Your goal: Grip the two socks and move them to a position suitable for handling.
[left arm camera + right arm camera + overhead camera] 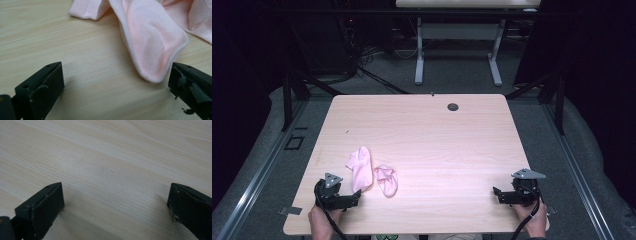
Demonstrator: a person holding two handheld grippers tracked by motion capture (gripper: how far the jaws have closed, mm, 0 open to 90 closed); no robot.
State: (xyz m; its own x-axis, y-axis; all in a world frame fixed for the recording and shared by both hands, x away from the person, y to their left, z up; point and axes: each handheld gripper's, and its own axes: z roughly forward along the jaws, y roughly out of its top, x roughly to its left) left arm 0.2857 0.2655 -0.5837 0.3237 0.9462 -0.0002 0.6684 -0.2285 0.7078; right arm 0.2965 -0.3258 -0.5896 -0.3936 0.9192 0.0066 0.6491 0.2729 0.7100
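1. At the near edge of the counter point(422, 125), the left claw point(354, 199) rests low on the wood, held by a hand point(319, 220) that comes in from the bottom of the high view. Its jaws stand wide apart and grip nothing.
2. The right claw point(496, 193) sits near the counter's near right corner, well apart from the left one. In the right gripper view its jaws are spread wide over bare wood, holding nothing.
3. Just beyond the left claw lies a pink sock point(360, 169), flat on the counter. In the left gripper view its rounded end point(152, 50) comes down toward the right jaw, very close to it; whether they touch I cannot tell.
4. A second pink sock point(386, 179) lies bunched just to the right of the first, touching it.
5. Farther off, a small dark round grommet point(453, 106) sits near the far edge of the counter.
6. Beyond the counter stands another table with white legs point(419, 55) on a grey floor.
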